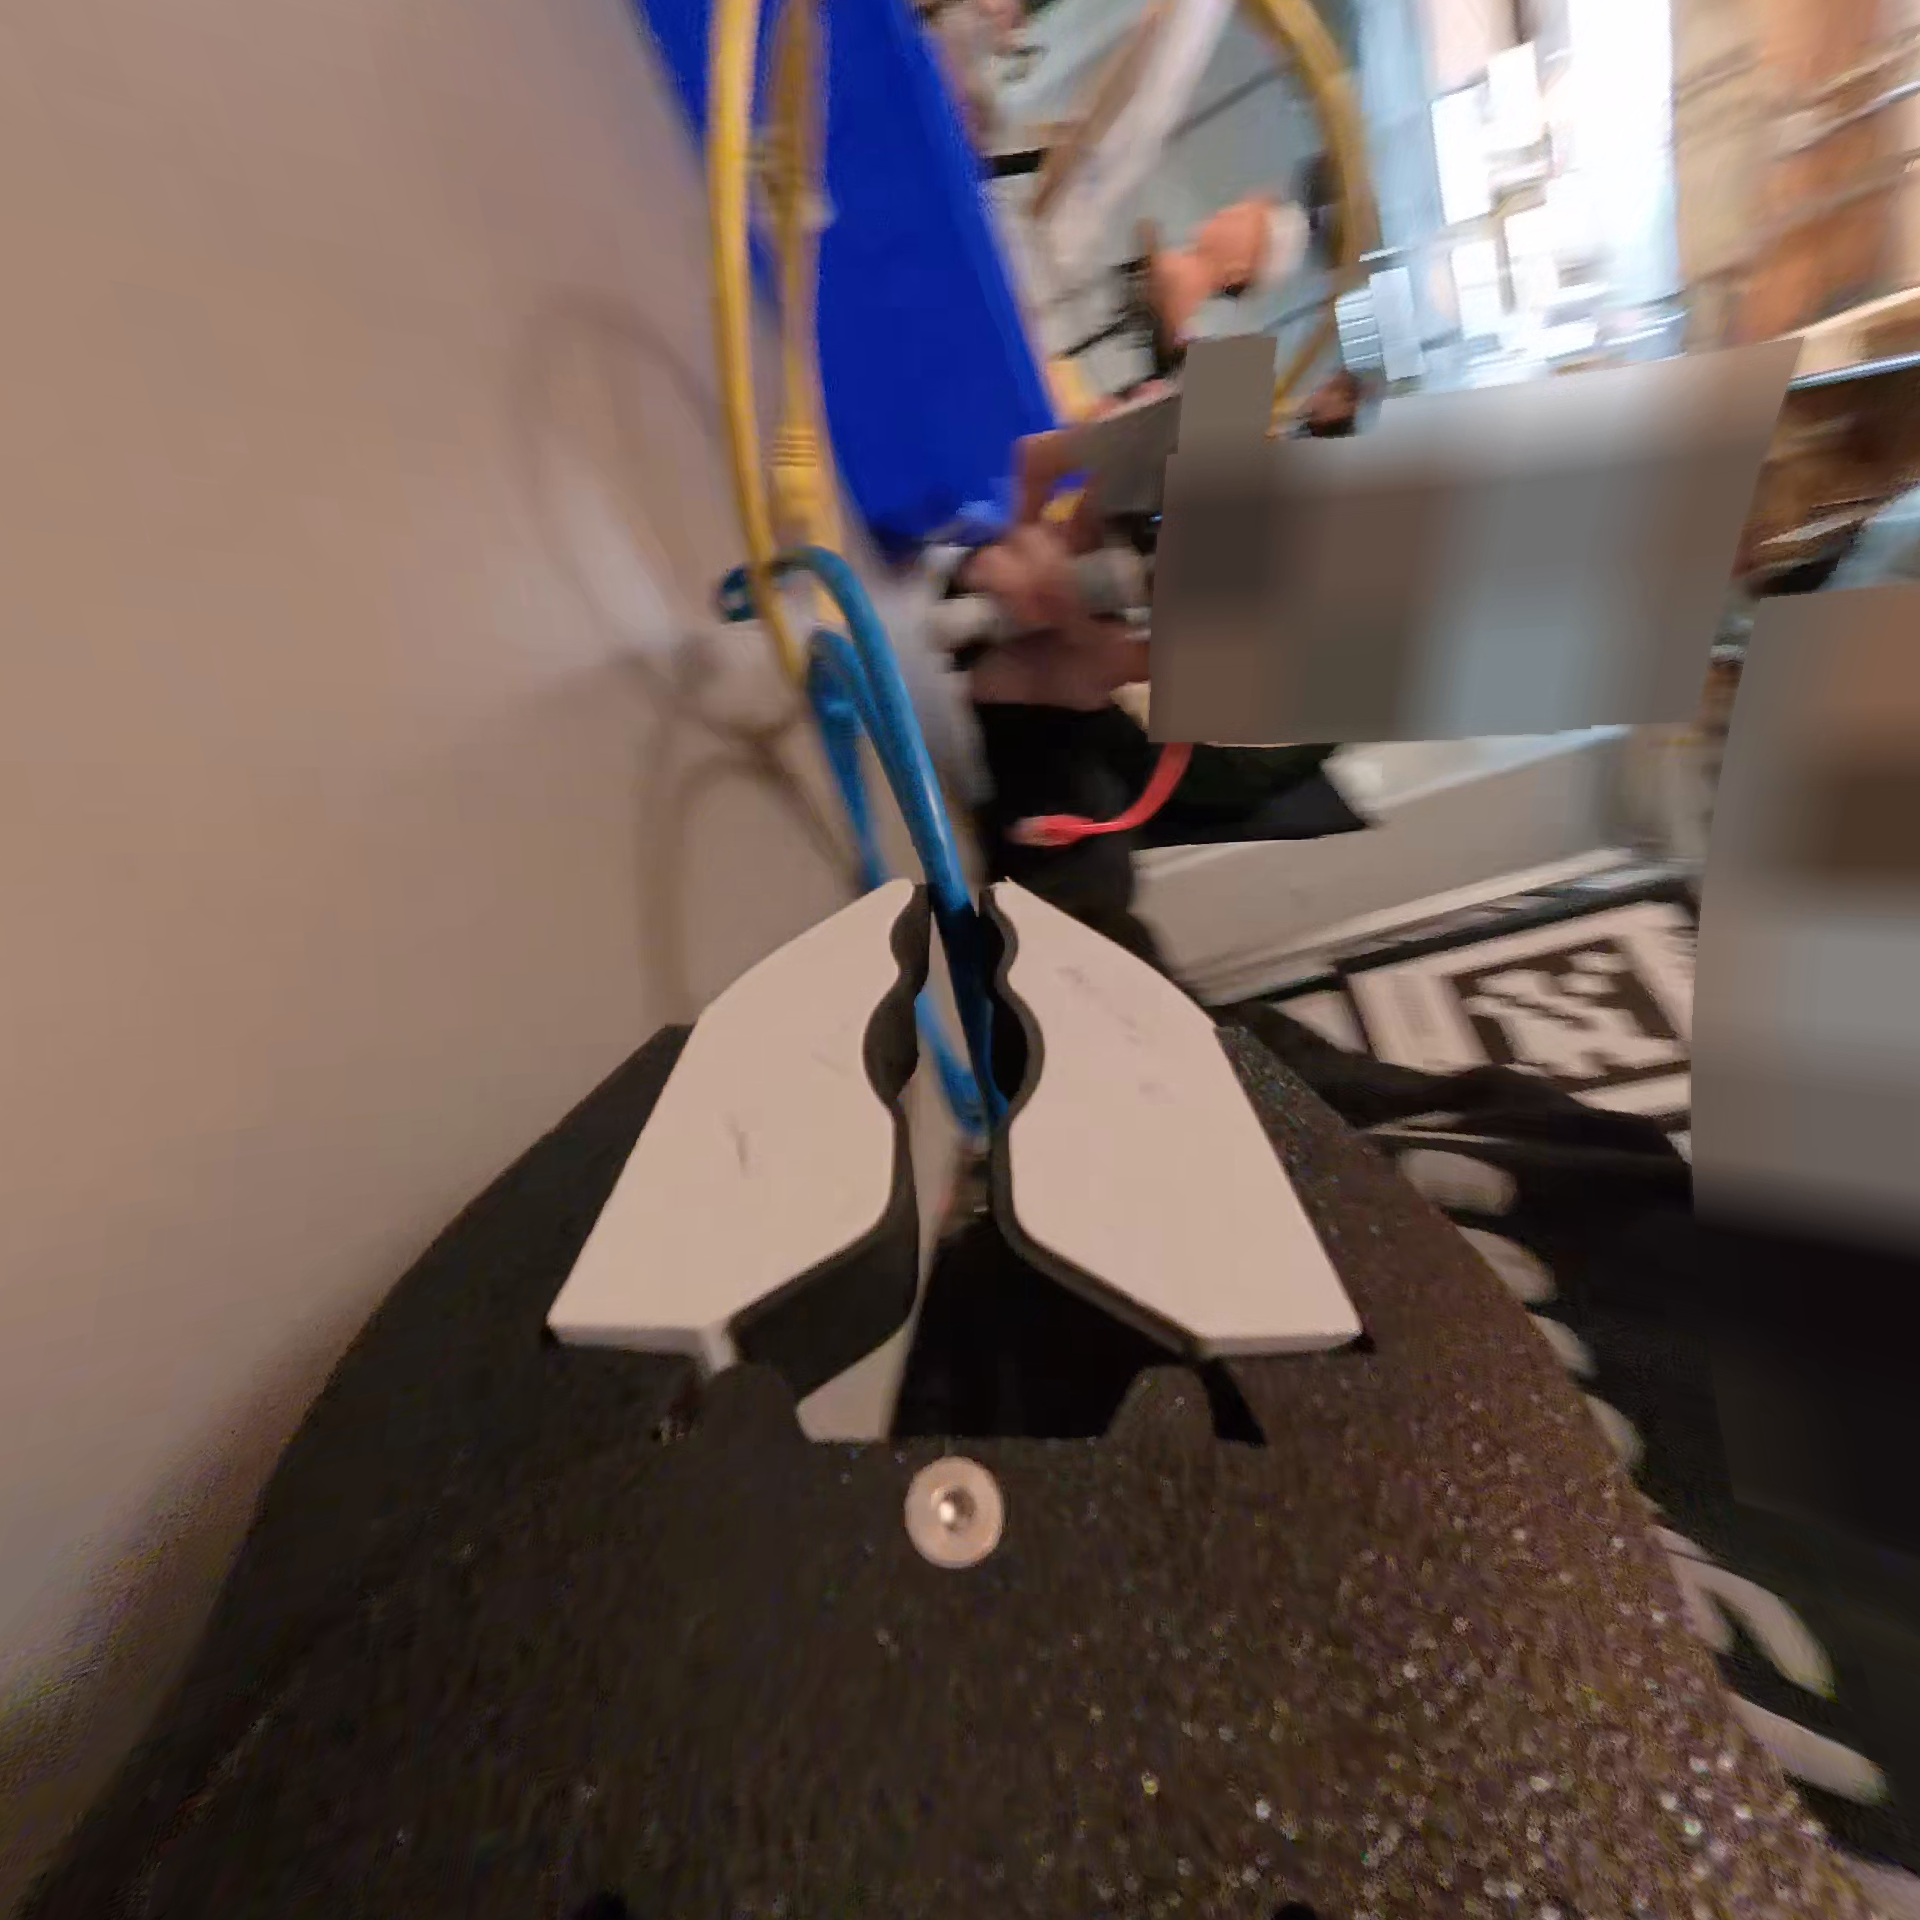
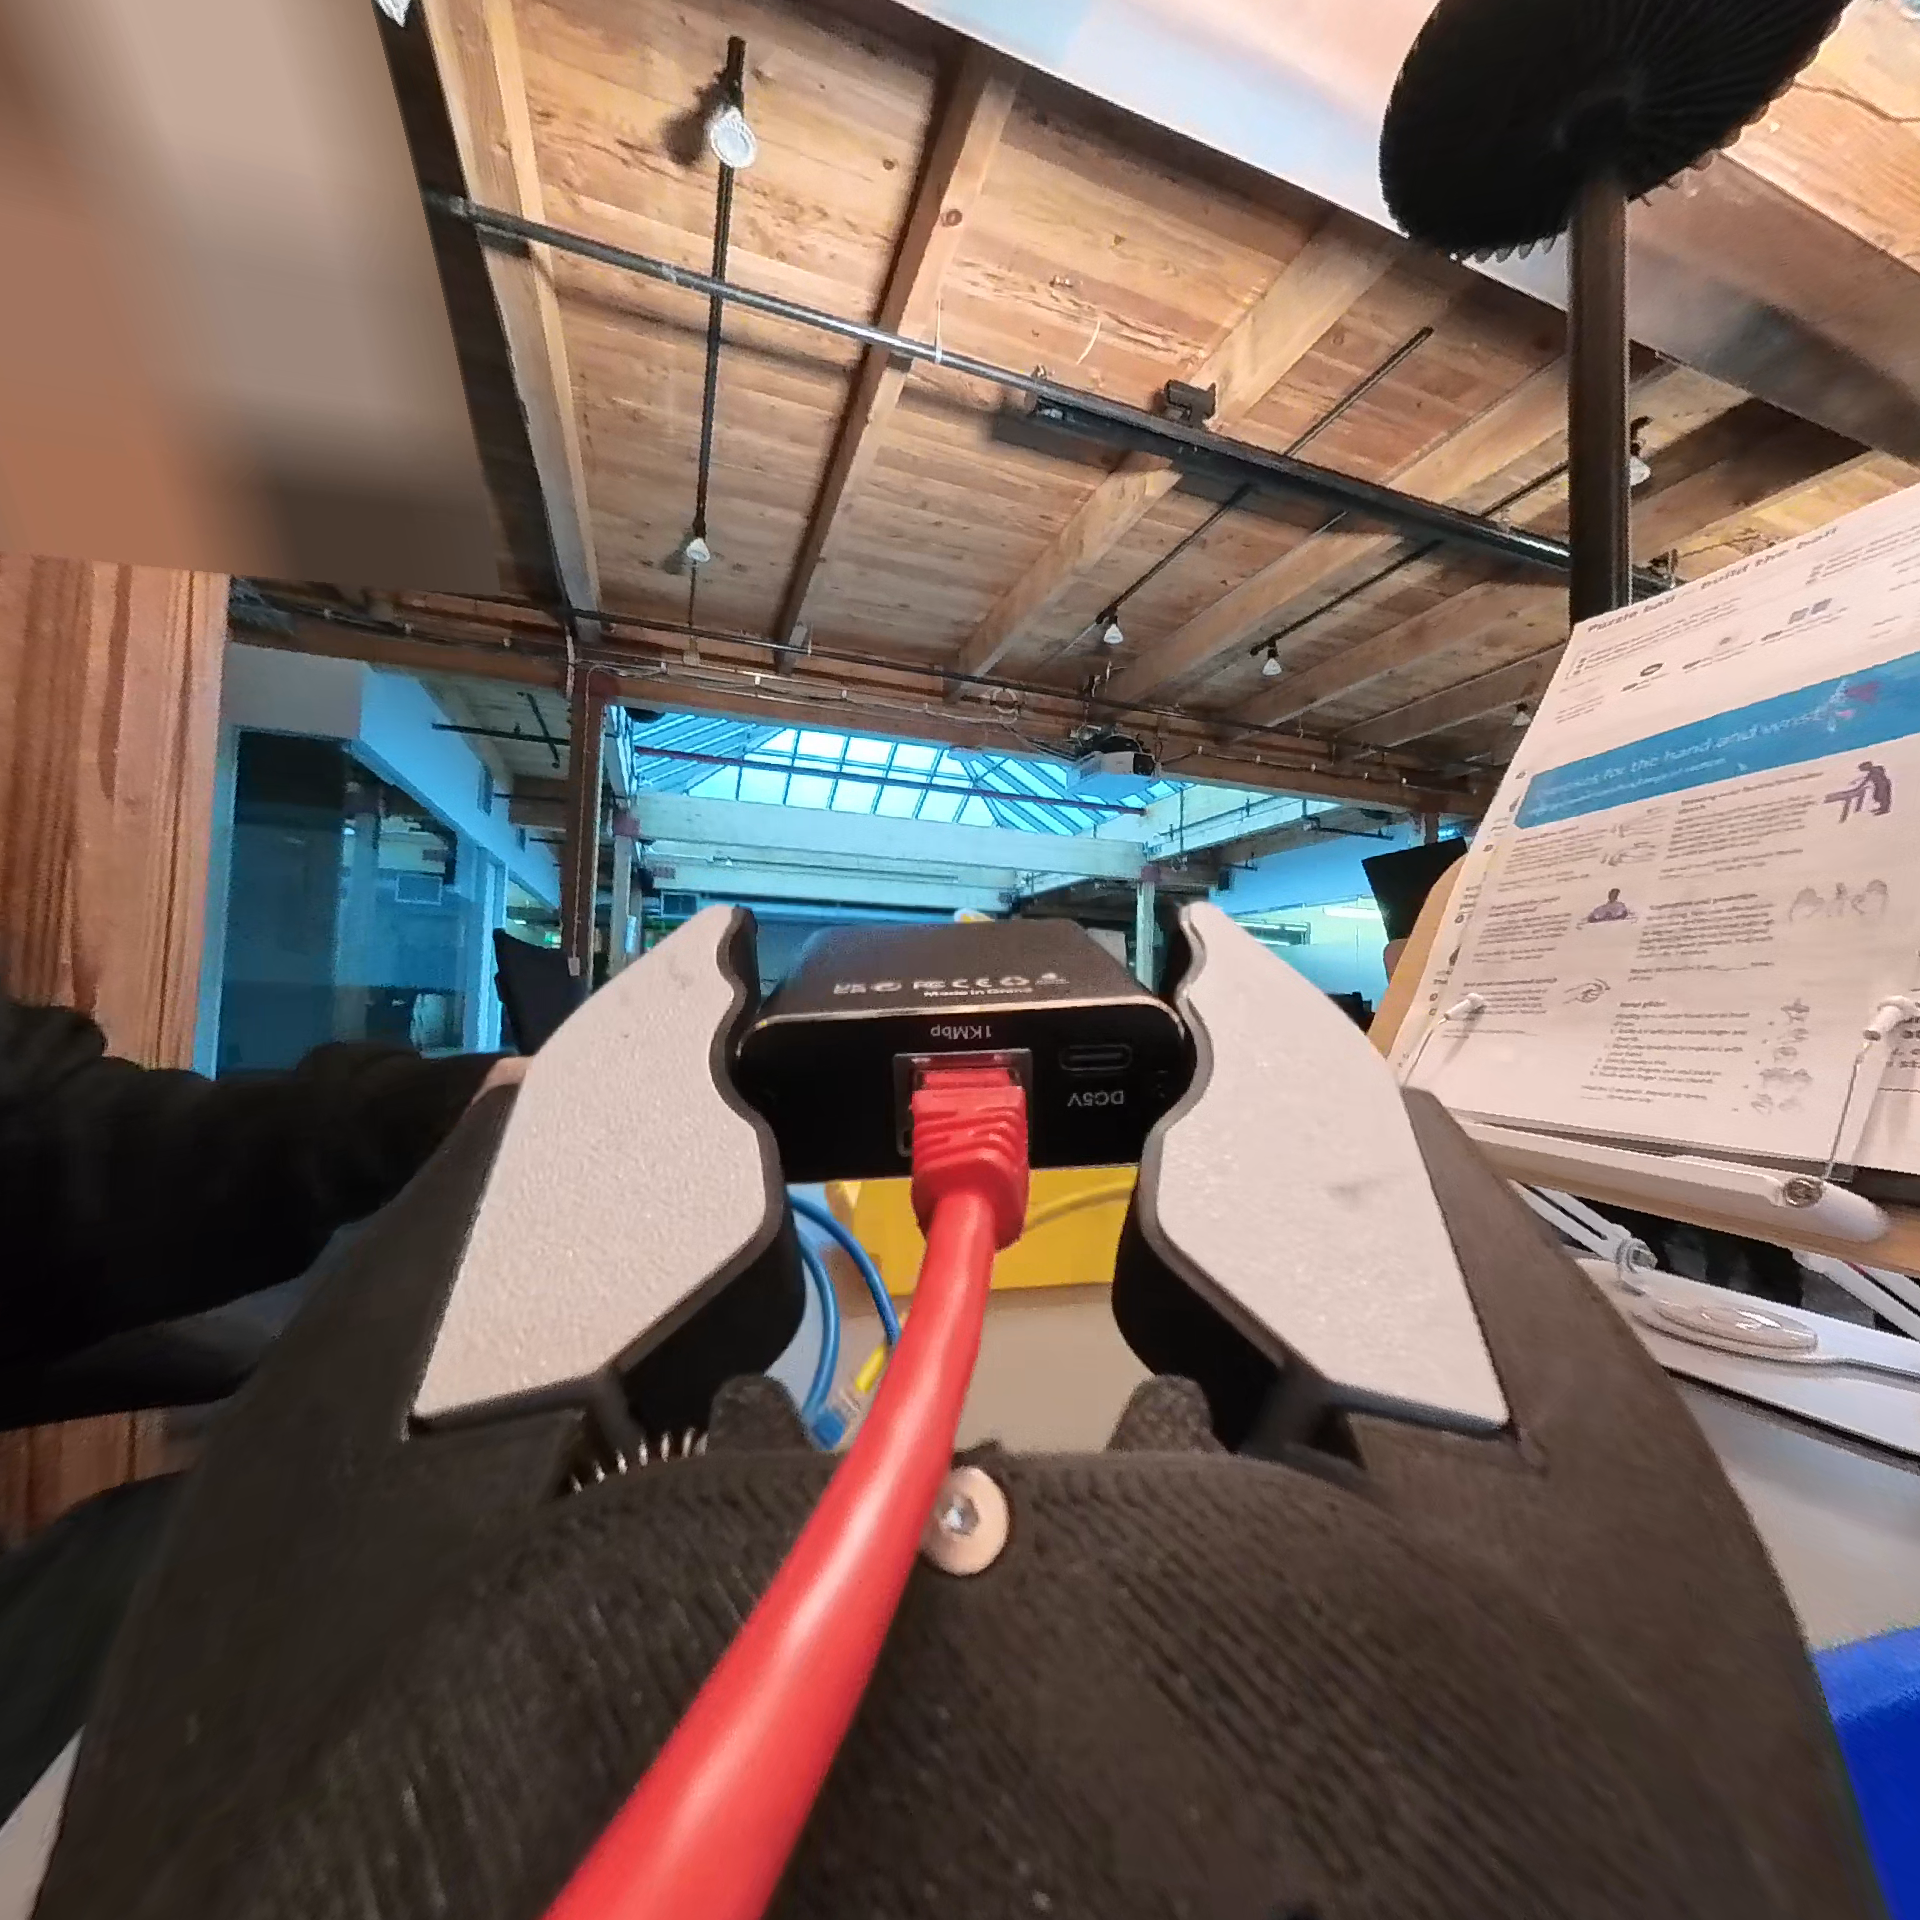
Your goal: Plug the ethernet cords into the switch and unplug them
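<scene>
Right wrist view: the right gripper (image 2: 961,1039) clamps a black switch (image 2: 961,1023) between its two grey fingers (image 2: 613,1174), lifted toward a wooden ceiling (image 2: 935,416). A red ethernet cord (image 2: 904,1403) is plugged into the switch's near face and runs back over the gripper body. To the right stands a printed sheet on a stand (image 2: 1683,914).

Left wrist view, blurred: the left gripper (image 1: 956,914) is pinched tight on a blue ethernet cord (image 1: 914,831), which loops forward from its fingertips. Beyond hangs a yellow ethernet cord (image 1: 743,364) beside a pale surface (image 1: 312,623). A loose red plug (image 1: 1049,828) shows farther right.
</scene>
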{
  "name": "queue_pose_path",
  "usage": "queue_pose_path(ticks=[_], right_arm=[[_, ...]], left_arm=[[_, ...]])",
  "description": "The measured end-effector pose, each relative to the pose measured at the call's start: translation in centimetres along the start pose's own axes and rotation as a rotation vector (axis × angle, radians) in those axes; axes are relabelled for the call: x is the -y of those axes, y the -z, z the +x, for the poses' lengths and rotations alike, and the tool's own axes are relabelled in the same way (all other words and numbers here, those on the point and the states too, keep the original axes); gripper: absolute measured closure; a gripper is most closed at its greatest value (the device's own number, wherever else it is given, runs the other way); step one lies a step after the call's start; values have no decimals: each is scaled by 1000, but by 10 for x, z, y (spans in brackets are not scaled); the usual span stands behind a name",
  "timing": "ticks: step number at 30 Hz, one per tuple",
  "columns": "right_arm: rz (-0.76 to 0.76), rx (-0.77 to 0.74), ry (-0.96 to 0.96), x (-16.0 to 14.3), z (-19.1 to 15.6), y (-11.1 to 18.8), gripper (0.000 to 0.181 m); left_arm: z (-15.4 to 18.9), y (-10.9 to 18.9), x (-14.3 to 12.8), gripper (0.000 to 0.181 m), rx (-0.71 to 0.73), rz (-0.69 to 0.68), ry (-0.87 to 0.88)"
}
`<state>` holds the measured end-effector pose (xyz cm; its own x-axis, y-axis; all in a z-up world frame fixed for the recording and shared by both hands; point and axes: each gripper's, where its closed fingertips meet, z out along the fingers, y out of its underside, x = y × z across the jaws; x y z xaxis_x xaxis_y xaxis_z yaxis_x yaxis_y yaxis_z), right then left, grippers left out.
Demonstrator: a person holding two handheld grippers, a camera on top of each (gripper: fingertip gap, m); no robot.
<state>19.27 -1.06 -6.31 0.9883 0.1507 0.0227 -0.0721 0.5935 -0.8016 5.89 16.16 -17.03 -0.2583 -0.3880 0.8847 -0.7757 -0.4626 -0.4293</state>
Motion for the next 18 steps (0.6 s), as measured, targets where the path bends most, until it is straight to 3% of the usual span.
queue_pose_path(ticks=[3,6,9,13,18], right_arm=[[-11,-2,9,-2,0,-1,106],[-16,-35,38,1,6,2,106],[-37,-64,75,3,12,6,106],[-55,-61,72,-1,13,5,106],[-91,-36,74,-10,6,0,106]], left_arm=[[-22,11,-7,169,177,-67,-122],[-41,25,-20,161,408,-231,-299],[-43,30,-6,158,600,-280,-558],[-12,-17,23,154,540,-237,-940],[-37,-82,30,149,479,-477,-1232]])
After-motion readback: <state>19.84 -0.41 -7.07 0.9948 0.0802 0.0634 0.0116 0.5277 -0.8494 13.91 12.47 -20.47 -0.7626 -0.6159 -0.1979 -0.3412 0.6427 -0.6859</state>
